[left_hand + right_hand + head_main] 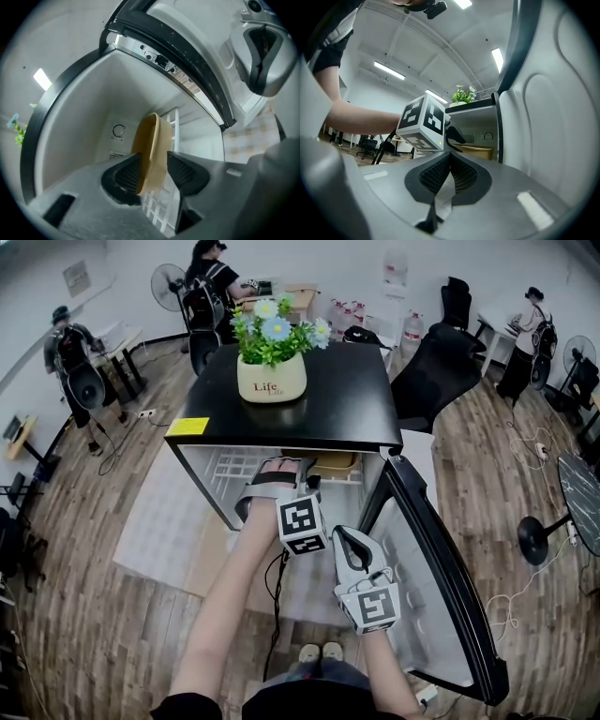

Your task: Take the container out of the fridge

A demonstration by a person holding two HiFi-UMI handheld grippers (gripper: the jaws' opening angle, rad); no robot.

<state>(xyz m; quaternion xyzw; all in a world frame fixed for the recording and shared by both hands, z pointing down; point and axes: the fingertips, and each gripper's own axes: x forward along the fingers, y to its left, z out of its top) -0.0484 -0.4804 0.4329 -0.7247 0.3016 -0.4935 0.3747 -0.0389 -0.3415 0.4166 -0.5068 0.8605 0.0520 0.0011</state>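
Observation:
The small fridge [347,399] stands with its door [441,596] swung wide to the right. A tan container [151,140] rests on the white wire shelf [174,126] inside; its edge also peeks out in the head view [333,461] and the right gripper view [476,151]. My left gripper [153,171] reaches into the fridge [281,470], and its two pads clamp the container's upright rim wall from both sides. My right gripper [345,535] hangs in front of the opening beside the door, its pads pressed together [449,176] with nothing held.
A cream pot of flowers [272,376] sits on the fridge's black top. The open door's inner panel [553,117] is close on my right. Office chairs [436,367], desks, fans and people stand further back on the wood floor.

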